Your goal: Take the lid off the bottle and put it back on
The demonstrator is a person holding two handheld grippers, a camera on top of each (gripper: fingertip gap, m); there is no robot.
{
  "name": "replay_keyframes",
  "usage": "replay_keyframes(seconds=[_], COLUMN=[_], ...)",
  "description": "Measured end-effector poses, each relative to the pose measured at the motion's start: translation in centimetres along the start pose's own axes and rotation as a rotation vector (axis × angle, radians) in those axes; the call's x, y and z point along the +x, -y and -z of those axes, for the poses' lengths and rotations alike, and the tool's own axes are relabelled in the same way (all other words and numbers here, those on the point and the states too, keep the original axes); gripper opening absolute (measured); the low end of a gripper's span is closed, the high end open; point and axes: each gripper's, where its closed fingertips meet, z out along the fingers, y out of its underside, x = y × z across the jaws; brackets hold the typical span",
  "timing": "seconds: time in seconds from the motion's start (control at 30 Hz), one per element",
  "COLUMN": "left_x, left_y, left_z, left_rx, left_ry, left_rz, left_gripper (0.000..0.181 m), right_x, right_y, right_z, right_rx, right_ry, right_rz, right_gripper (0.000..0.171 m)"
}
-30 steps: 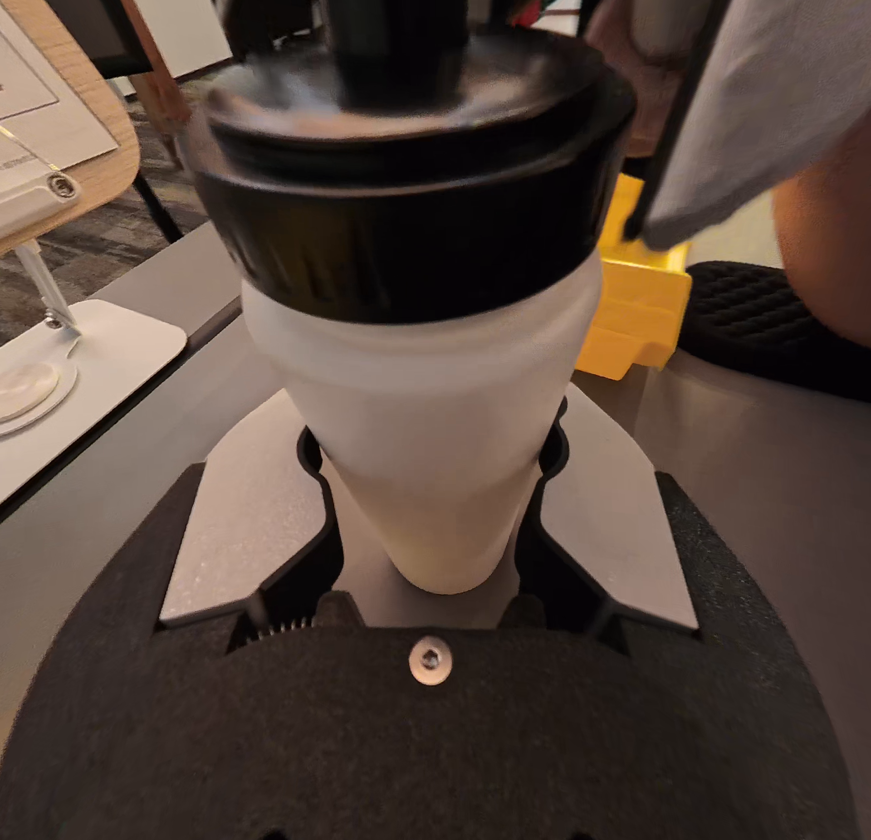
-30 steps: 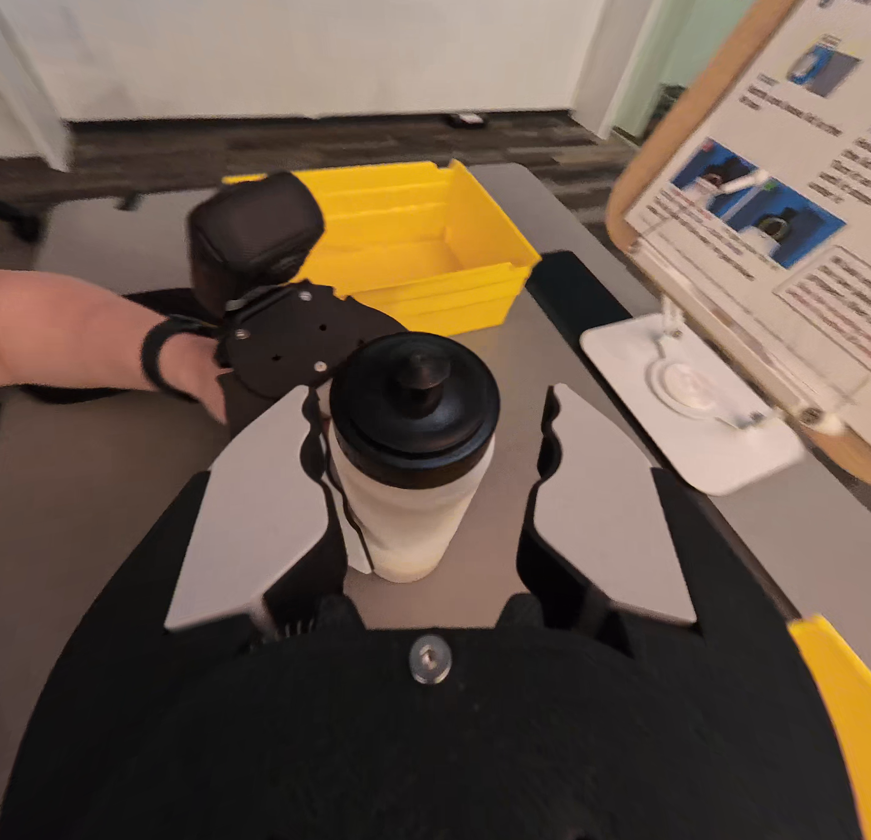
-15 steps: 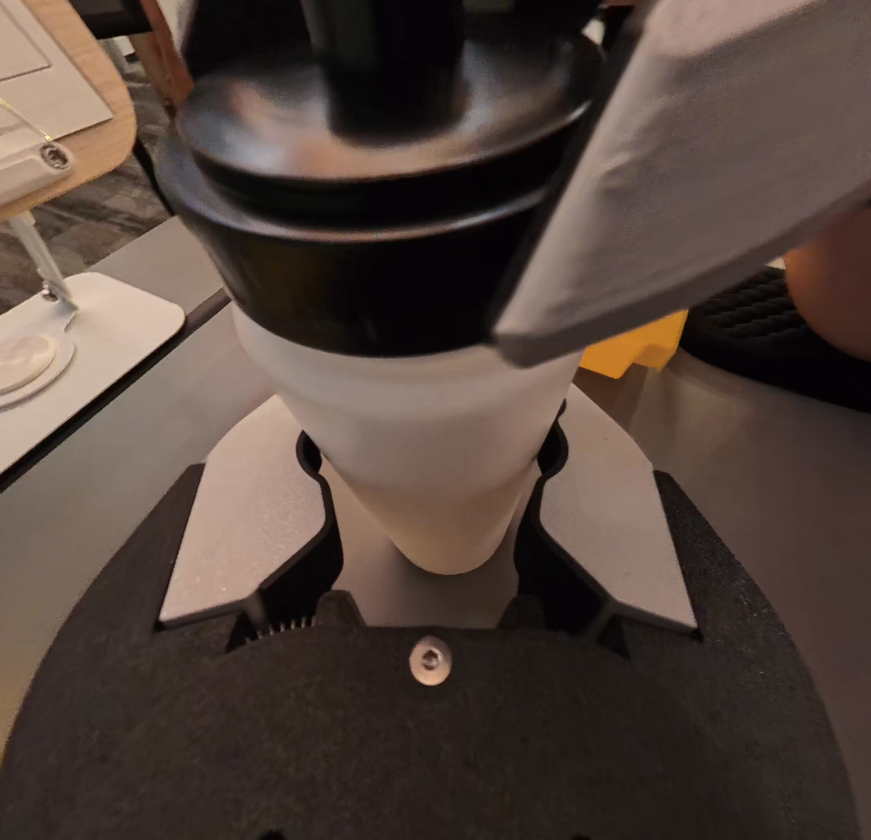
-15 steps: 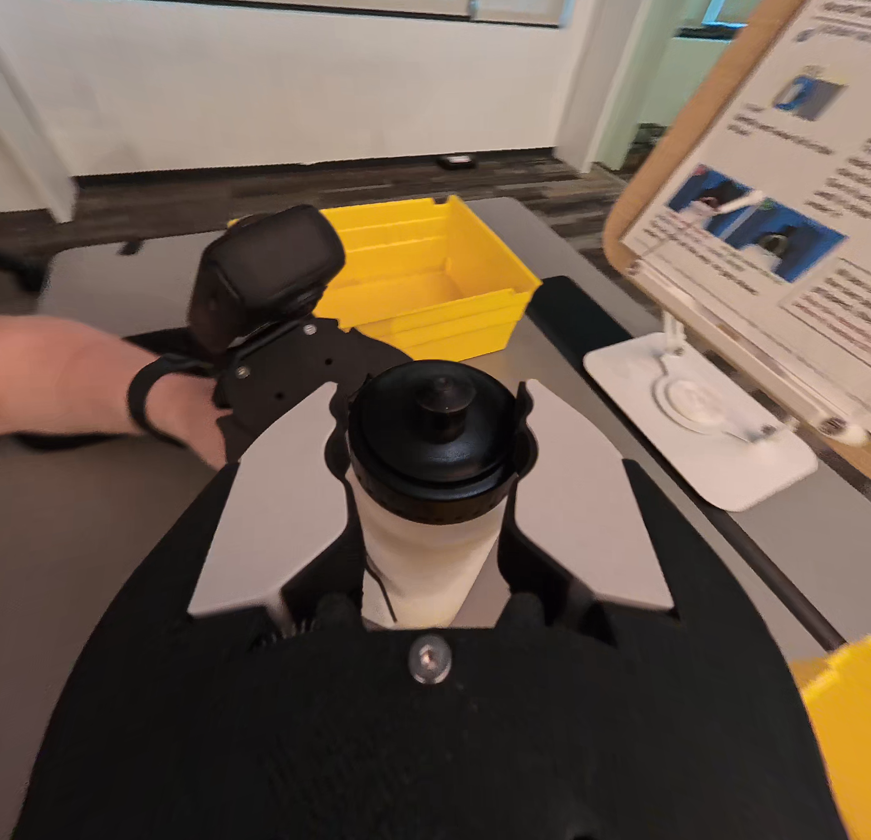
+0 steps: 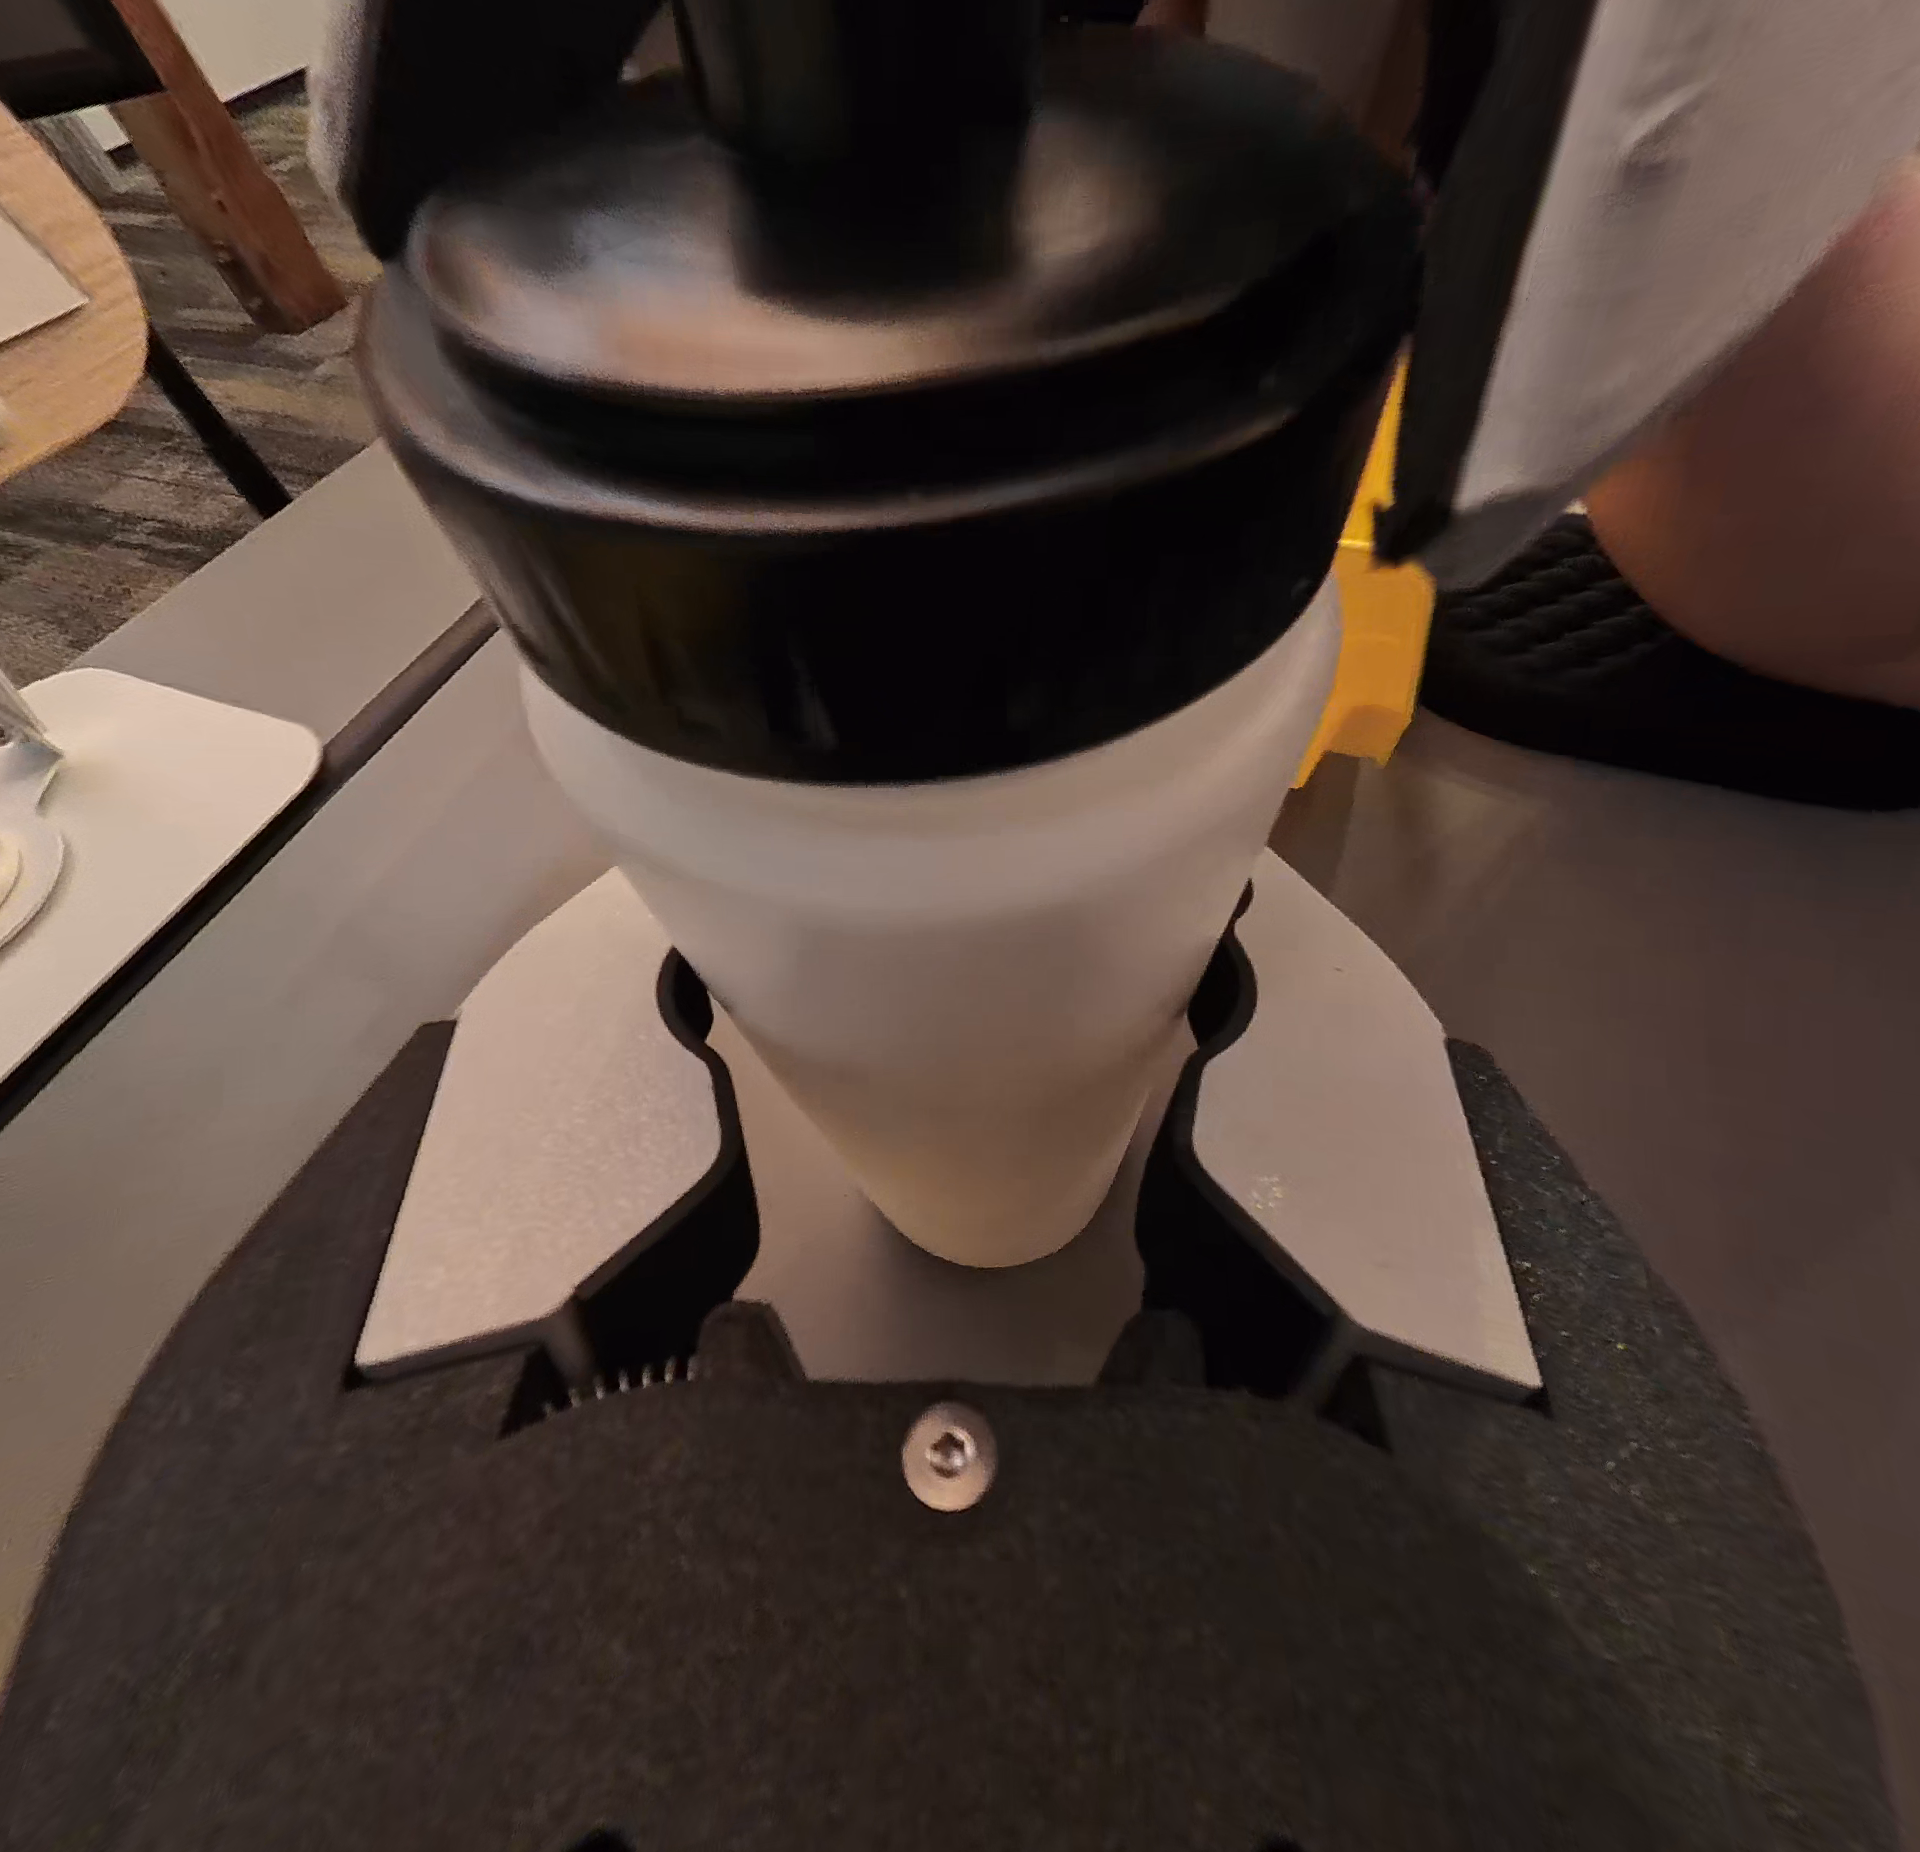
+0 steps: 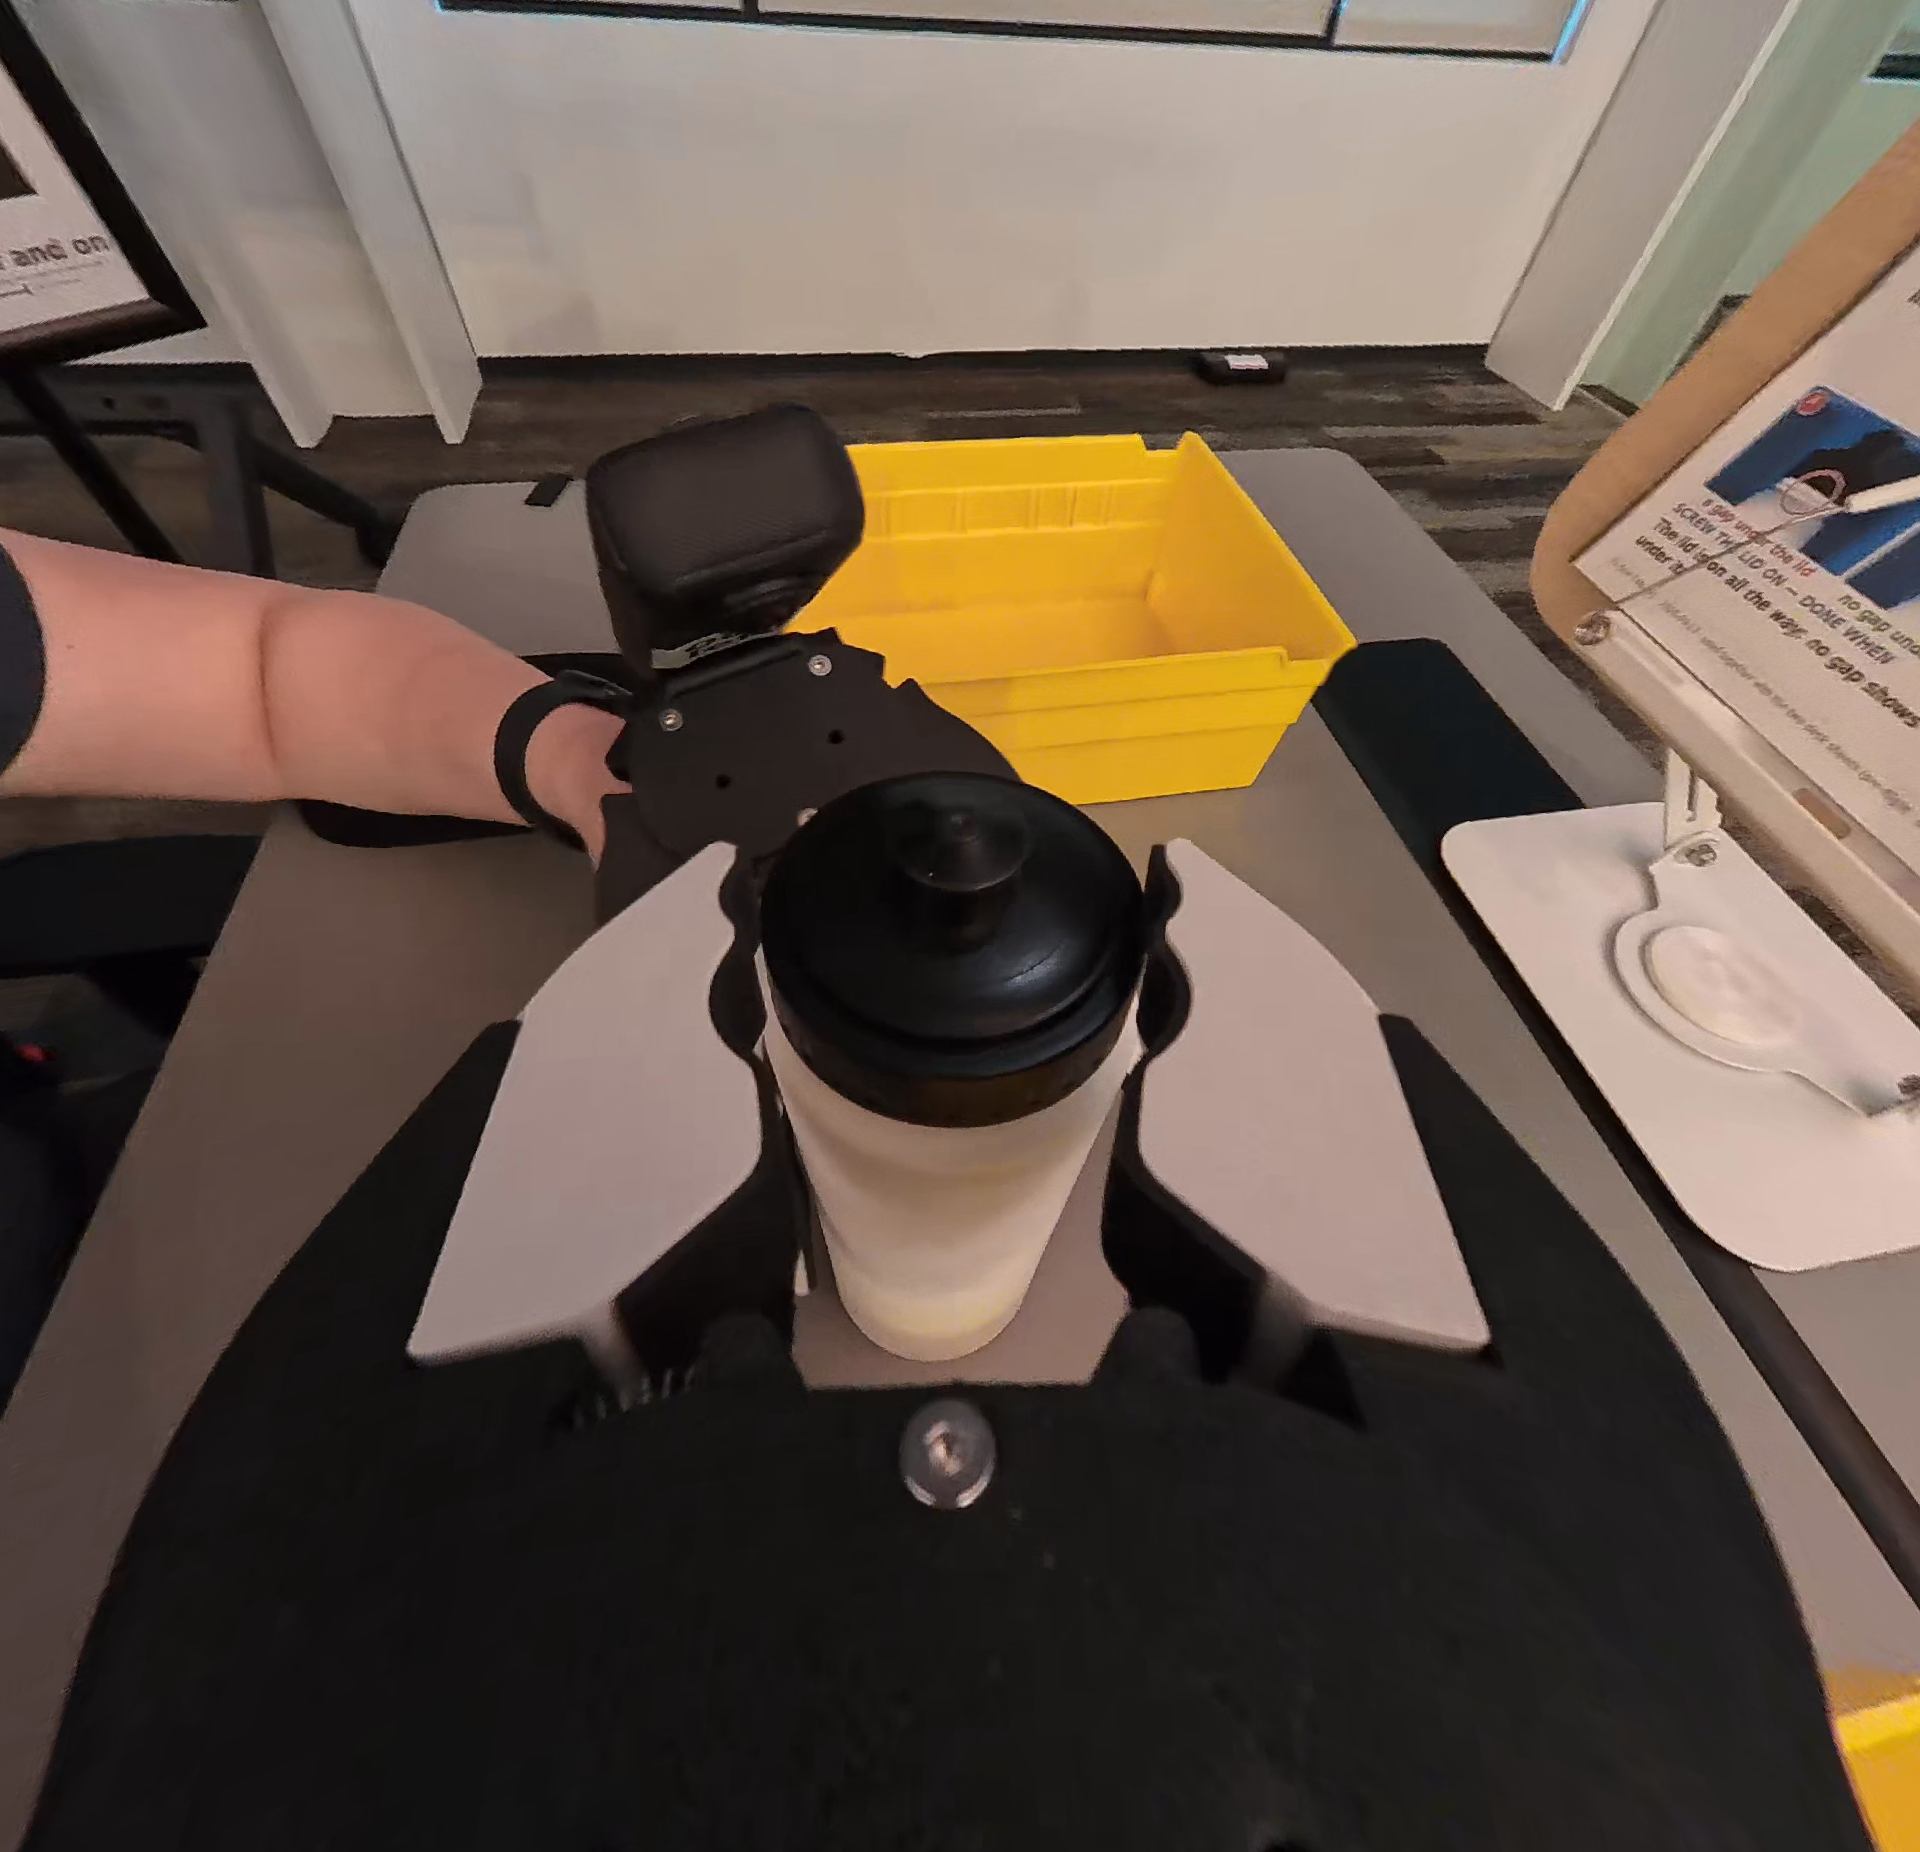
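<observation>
A white bottle (image 6: 935,1210) with a black lid (image 6: 951,981) stands upright on the grey table (image 6: 364,1023). My right gripper (image 6: 951,888) is shut on the lid from above, one finger on each side of it. My left gripper (image 5: 956,971) is shut on the bottle's white body (image 5: 935,919) below the lid (image 5: 883,607). The left gripper's black body (image 6: 758,742), held by a hand, shows behind the bottle in the right wrist view. One of the right gripper's fingers (image 5: 1662,140) shows beside the lid in the left wrist view. The lid sits on the bottle.
A yellow bin (image 6: 1091,649) stands behind the bottle, and it also shows in the left wrist view (image 5: 1371,659). A black mat (image 6: 1434,722) lies beside it. A white stand base (image 6: 1714,1023) carries a wooden board (image 6: 1621,472) on the right. Another yellow bin corner (image 6: 1881,1740) shows at the near right. Spacing between my two grippers at the tips: around 10 cm.
My right gripper came in open around the lid and closed on it. It has since shifted a little with the lid held. My left gripper kept its hold on the bottle.
</observation>
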Motion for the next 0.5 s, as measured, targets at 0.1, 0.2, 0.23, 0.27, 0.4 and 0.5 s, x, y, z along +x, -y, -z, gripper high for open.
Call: replay_keyframes(seconds=[0.1,0.2,0.23,0.27,0.4,0.5], left_x=[-1.1,-1.7,-1.8,-1.7,-0.8,0.4], left_y=[-0.2,-0.3,-0.4,-0.4,-0.2,0.0], left_z=[0.2,0.4,0.5,0.5,0.1,-0.1], left_rx=[-0.018,-0.035,-0.041,-0.04,-0.032,-0.023], left_ry=[0.079,0.116,0.125,0.123,0.063,-0.008], left_rz=[0.064,0.109,0.104,0.099,0.017,-0.03], left_gripper=[0.092,0.092,0.092,0.092,0.092,0.092], right_x=[1.1,1.9,1.9,1.9,1.1,0.3], right_y=[0.3,0.7,0.7,0.7,0.3,-0.5], right_z=[-0.7,-1.4,-1.5,-1.5,-1.2,-0.3], right_rx=[0.016,0.058,0.062,0.058,-0.006,-0.026], right_ry=[-0.145,-0.346,-0.389,-0.409,-0.211,-0.019], right_rz=[-0.066,-0.099,-0.094,-0.08,-0.064,-0.003], right_gripper=[0.072,0.072,0.072,0.072,0.086,0.089])
